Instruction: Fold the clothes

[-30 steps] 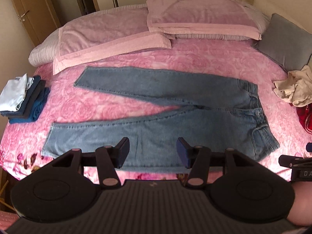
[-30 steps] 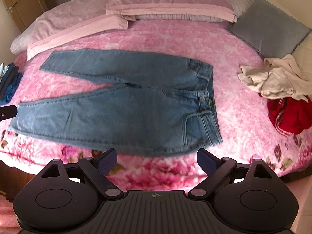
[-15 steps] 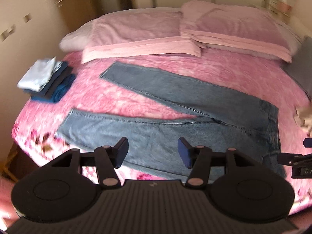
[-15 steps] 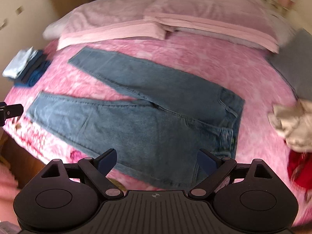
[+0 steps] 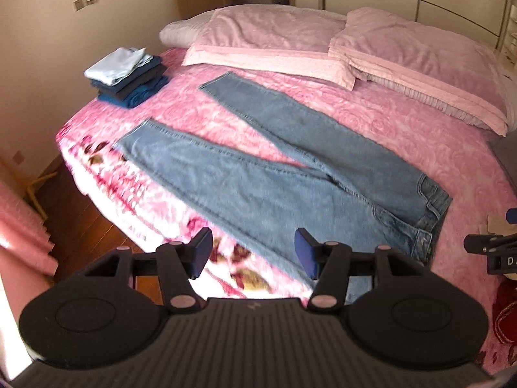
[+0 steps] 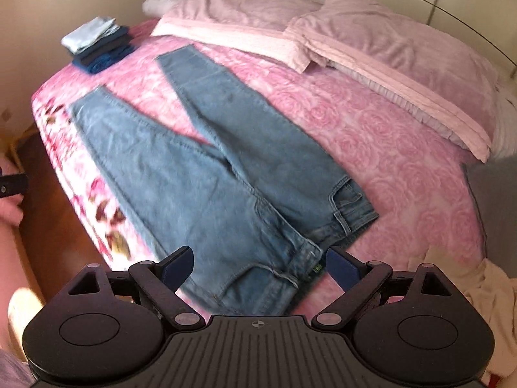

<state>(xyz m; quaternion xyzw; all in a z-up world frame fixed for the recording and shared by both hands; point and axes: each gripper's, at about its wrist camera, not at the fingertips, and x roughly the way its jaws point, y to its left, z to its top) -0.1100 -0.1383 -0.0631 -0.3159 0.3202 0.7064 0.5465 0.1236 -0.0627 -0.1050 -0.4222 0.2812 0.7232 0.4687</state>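
Both claws hang released above the near edge of the bed [image 5: 404,123]: we see our left gripper [image 5: 253,255] with jaws parted and nothing between them, over the lower trouser leg, and our right gripper [image 6: 257,263] spread wide over the waistband. From left to right: folded stack of clothes [image 5: 127,76] at the bed's far left corner; jeans [image 5: 290,174] lying flat, legs splayed in a V (hems toward the stack, waistband to the right); two pink pillows [image 5: 416,61] behind; crumpled pale garment [image 6: 478,287] at far right, apart from the jeans
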